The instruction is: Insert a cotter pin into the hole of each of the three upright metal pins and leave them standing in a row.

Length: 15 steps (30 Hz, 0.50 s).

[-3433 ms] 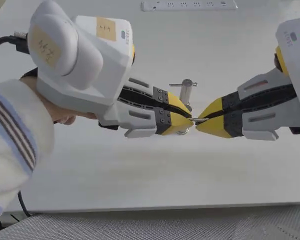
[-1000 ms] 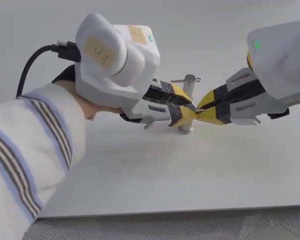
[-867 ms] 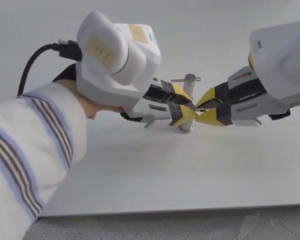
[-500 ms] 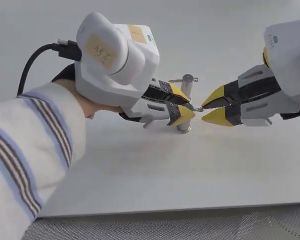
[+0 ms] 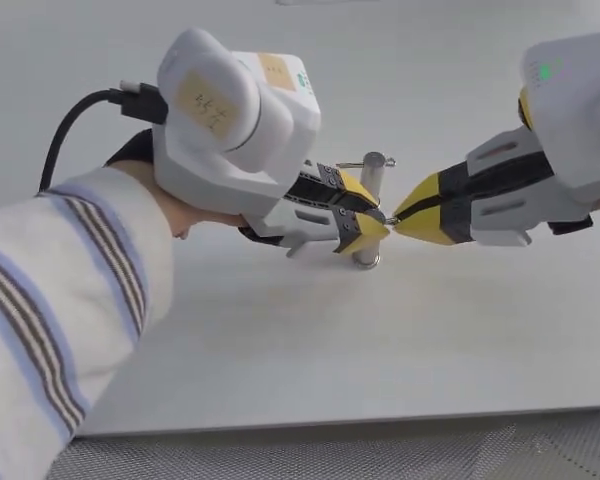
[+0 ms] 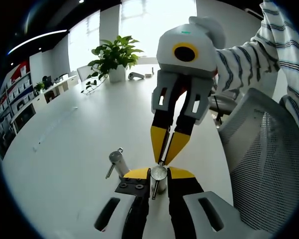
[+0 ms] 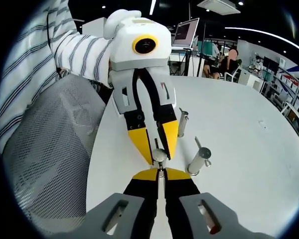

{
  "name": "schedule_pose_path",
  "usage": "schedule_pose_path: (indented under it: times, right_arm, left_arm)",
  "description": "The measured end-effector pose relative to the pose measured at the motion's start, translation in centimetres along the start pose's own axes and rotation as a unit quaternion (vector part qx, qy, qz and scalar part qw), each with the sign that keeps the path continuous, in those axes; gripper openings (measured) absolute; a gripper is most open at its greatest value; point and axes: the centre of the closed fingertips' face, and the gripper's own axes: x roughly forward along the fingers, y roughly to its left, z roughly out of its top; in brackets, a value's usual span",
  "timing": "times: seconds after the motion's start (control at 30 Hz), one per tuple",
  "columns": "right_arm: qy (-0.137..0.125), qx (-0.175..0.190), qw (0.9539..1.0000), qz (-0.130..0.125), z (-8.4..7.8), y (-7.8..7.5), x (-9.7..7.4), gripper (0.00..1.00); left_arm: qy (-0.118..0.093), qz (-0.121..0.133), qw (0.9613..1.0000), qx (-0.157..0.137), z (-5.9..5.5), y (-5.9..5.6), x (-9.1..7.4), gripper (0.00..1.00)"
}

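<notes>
Head view: left gripper [image 5: 372, 215] comes in from the left, jaws clamped on the near metal pin [image 5: 366, 258], which stands upright on the white table [image 5: 280, 340]; the gripper hides most of the shaft, the foot shows. Right gripper [image 5: 398, 215] comes in from the right, tip to tip with the left one, jaws pressed together on the end of a cotter pin [image 5: 390, 220] at the metal pin's side. Second pin [image 5: 373, 172] stands just behind, a fitted cotter [image 5: 352, 163] across its top. Black cable [image 5: 65, 125] plugs into the back of the left gripper; striped sleeve [image 5: 60, 290] lower left; mesh chair [image 5: 280, 455] along the bottom edge. Two yellow stickers [image 5: 208, 100] on the left gripper's housing, handwriting too blurred to read. Green light on the right gripper's housing. Left gripper view: own yellow tips sit on either side of the metal pin's head [image 6: 158, 173], touching it; the right gripper's closed tips [image 6: 164, 158] meet the head from beyond. Second pin [image 6: 118, 162] just to the left, potted plant [image 6: 114, 52] at the far table edge. Right gripper view: own jaws [image 7: 159, 174] closed, the gap a thin slit, nose at the metal pin [image 7: 159, 155], which the left gripper's jaws flank. Second pin [image 7: 202, 159] near on the right, third pin [image 7: 182, 121] farther back. Monitor [image 7: 187, 31] behind, screen unreadable.
</notes>
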Motion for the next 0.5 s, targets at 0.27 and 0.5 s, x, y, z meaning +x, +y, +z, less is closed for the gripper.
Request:
schedule_pose_path:
  times: [0.27, 0.5]
  right_arm:
    - [0.007, -0.018, 0.9998, -0.001, 0.09, 0.02, -0.03, 0.00]
    - [0.003, -0.009, 0.9999, 0.004, 0.25, 0.20, -0.08, 0.07]
  left_arm:
    - [-0.001, 0.001, 1.0000, -0.004, -0.01, 0.08, -0.06, 0.09]
    - [-0.004, 0.001, 0.9999, -0.009, 0.06, 0.04, -0.22, 0.10]
